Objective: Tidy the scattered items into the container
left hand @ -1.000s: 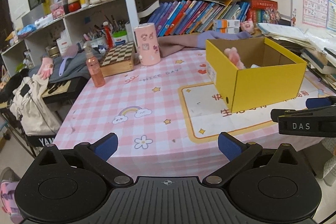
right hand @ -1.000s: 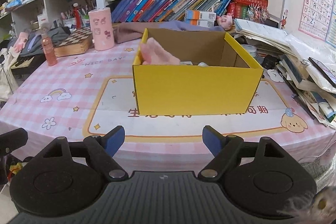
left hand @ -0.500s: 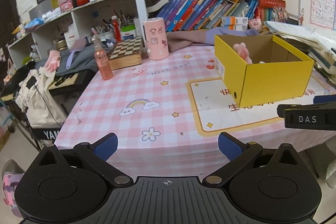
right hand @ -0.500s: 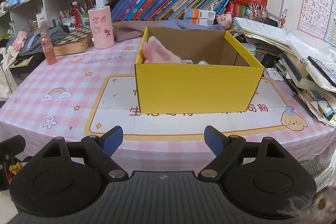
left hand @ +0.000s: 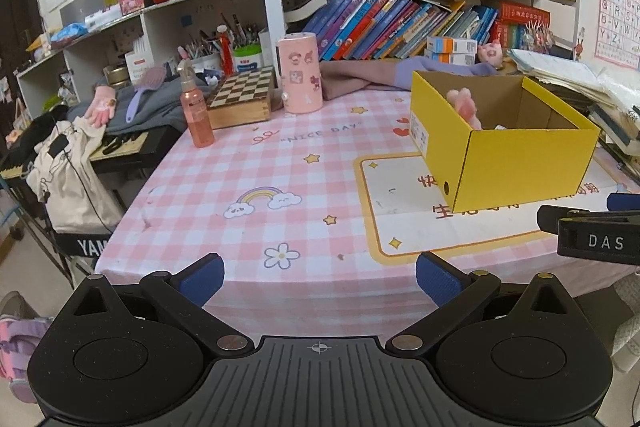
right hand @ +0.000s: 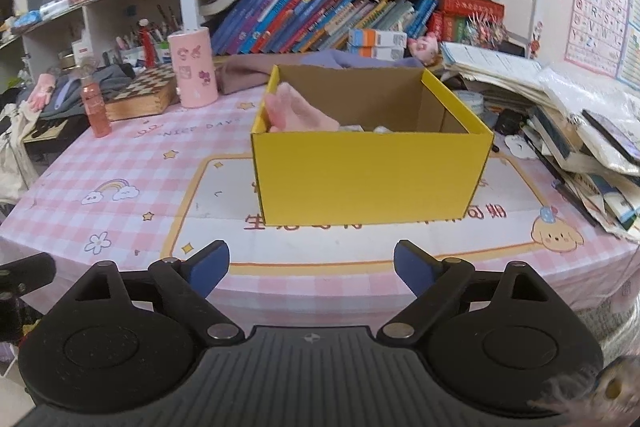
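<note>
At frame centre, the yellow box (right hand: pixel 370 179) holds a pink item (right hand: pixel 298 115); my right claw (right hand: pixel 311 269), just widened, and left claw (left hand: pixel 319 281) hover empty, wide open, ready.

The left gripper (left hand: pixel 318 277) hangs with its fingers (left hand: pixel 200 277) spread wide and nothing between them, before the bench (left hand: pixel 256 187). The yellow box (left hand: pixel 520 167) stands at right, a pink soft item (left hand: pixel 464 105) inside.
</note>
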Demonstrator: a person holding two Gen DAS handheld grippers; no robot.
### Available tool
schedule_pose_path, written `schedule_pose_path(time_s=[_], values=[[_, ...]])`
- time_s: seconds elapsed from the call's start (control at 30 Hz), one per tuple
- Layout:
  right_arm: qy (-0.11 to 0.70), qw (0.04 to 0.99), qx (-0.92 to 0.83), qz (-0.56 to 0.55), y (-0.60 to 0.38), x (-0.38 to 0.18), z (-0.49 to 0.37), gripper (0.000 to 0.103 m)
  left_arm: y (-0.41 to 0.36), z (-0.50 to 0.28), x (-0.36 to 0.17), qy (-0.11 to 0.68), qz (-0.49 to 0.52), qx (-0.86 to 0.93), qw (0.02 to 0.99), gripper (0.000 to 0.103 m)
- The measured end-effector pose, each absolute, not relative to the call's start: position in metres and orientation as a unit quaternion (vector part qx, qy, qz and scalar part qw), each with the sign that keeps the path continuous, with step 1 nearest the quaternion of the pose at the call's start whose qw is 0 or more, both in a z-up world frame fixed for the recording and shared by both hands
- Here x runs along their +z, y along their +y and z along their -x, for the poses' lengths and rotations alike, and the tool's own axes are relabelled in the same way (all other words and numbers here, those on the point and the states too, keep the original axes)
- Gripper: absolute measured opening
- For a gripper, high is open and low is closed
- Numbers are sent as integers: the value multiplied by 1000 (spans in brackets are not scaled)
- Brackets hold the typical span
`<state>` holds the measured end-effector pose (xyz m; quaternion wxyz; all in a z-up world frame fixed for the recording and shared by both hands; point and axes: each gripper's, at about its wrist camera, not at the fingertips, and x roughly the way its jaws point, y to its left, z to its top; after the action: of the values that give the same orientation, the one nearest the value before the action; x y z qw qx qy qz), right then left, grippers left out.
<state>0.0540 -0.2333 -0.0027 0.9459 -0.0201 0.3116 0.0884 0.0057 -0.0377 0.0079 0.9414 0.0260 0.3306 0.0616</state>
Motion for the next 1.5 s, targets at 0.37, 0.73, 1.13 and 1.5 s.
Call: schedule_pose_path(time_s=[0.37,0.73,1.13,1.5], values=[[299,950,84,28,-238,-5,-42,96,-39,-9,1,341,-14,51,939,103],[309,948,78,16,-245,-8,-35,99,-45,-6,-5,351,-21,32,936,103],[312,947,80,6,-247,-9,-33,103,-46,-8,-8,354,-27,24,934,103],[319,943,96,11,-245,-10,-31,103,-46,-7,-10,363,-19,28,931,103]])
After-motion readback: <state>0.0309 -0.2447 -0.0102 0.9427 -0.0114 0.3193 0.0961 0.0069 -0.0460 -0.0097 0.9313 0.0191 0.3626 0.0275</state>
